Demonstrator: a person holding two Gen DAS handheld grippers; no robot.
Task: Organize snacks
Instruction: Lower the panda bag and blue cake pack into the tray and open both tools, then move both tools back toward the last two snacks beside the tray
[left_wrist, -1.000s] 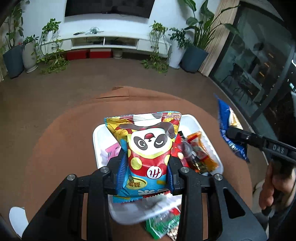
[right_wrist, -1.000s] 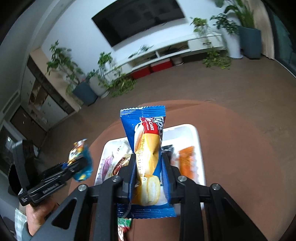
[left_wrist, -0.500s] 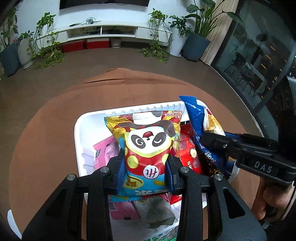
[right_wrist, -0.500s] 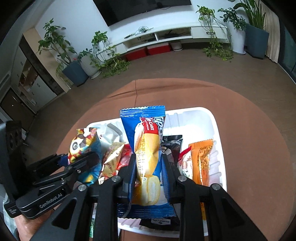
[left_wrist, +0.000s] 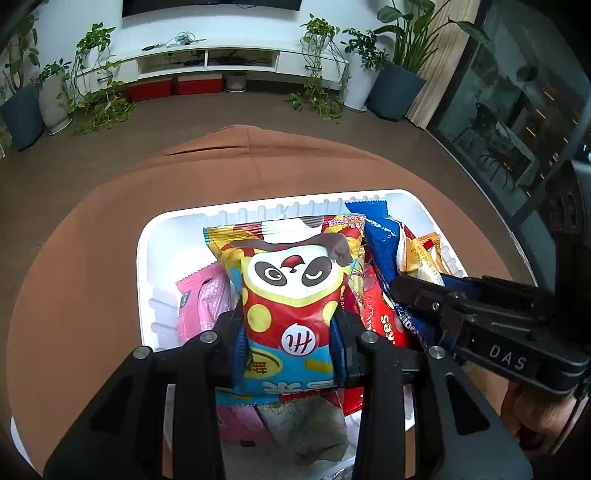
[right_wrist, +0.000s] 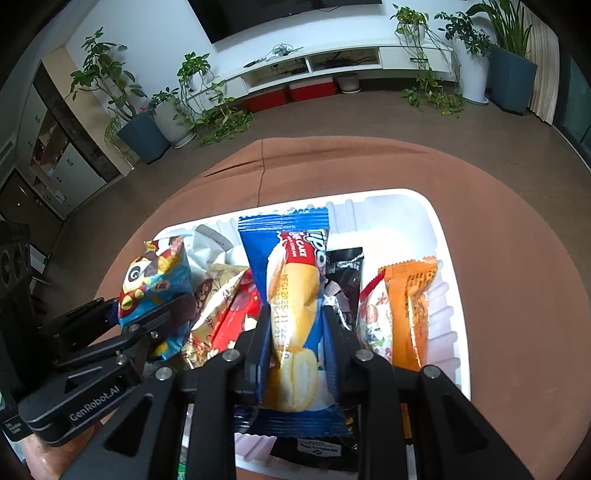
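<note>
Both hands are loaded over the white tray (right_wrist: 448, 258) on the brown bench (left_wrist: 85, 236): the left gripper (left_wrist: 288, 332) is clamped on the panda bag (left_wrist: 291, 295), and the right gripper (right_wrist: 295, 328) is pinching the blue cake pack (right_wrist: 291, 280), both held upright just above the snacks already in there. My worry is the crowding. The two grippers sit right next to each other, so if both go down together I'd bet they knock fingers or snag each other's wrapper. The tray's middle is already stuffed with the red pack (right_wrist: 236, 317) and the orange pack (right_wrist: 410, 306), so whatever gets let go on top could slide off the heap or tip over the rim. Those puffy bags look slippery too, so a loose squeeze might drop one early. The left end by the pink pack (left_wrist: 201, 302) looks like the roomier spot.
</note>
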